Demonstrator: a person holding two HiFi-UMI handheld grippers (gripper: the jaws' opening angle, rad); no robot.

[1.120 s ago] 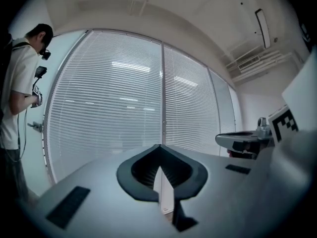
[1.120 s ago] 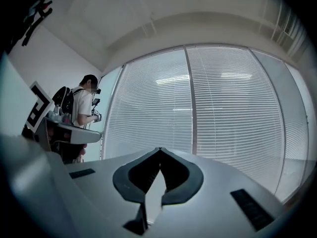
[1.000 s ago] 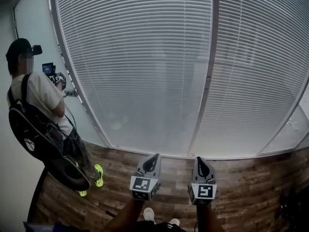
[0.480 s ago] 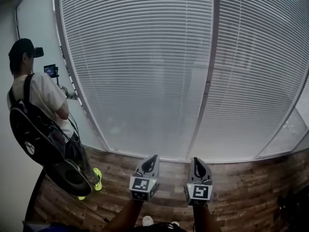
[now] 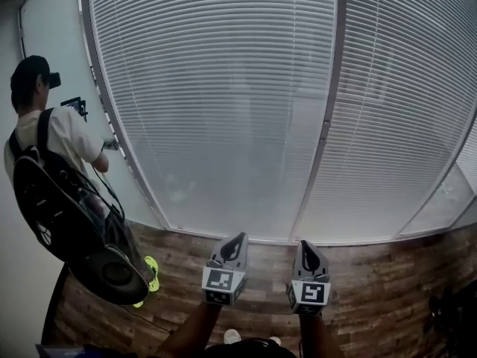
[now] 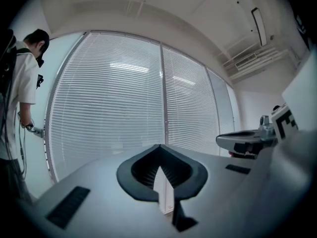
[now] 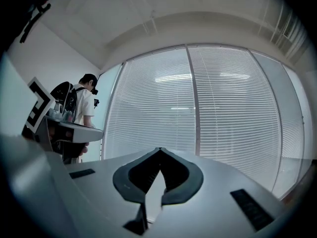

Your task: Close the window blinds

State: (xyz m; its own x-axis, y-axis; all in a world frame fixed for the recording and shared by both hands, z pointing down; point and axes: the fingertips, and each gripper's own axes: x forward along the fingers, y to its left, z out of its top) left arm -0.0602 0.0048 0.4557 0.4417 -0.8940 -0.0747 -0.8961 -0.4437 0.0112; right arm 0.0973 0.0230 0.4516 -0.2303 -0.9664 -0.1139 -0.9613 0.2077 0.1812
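Note:
White slatted blinds (image 5: 223, 110) cover the whole window wall, split by a grey mullion (image 5: 328, 118); they show too in the left gripper view (image 6: 109, 108) and the right gripper view (image 7: 228, 108). My left gripper (image 5: 240, 239) and right gripper (image 5: 307, 245) hover side by side over the floor, short of the window. Both point at the blinds and are shut with nothing between the jaws. In the gripper views the tips of the left gripper (image 6: 159, 146) and the right gripper (image 7: 159, 149) meet.
A person (image 5: 59, 177) with a black backpack stands at the left by the window edge, hand on the frame. Wood-pattern floor (image 5: 387, 282) runs along the sill. A white wall (image 5: 45, 28) closes the left side.
The person at the left has turned further toward the window. Both grippers shifted slightly right in the head view, still shut.

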